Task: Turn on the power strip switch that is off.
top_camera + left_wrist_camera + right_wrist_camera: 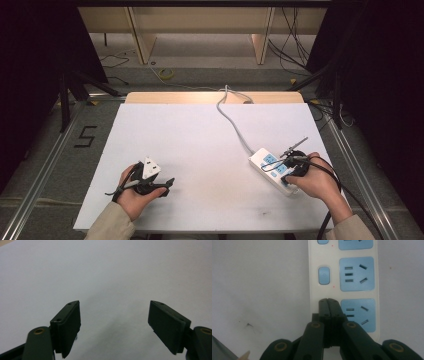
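Black tongs fill the foreground: our right tongs [328,300] are clenched tight with nothing between them, tips resting over the power strip [344,277] just where its nearest switch would sit. We see that white strip [270,167] lying flat at the right side of the worktop [200,150], long axis running diagonally from near right to far left, sockets facing up, its grey cable [232,120] leaving the far end toward the back edge. Over at the near left, our left tongs [114,315] hang released, jaws wide apart above bare white surface, well apart from the strip.
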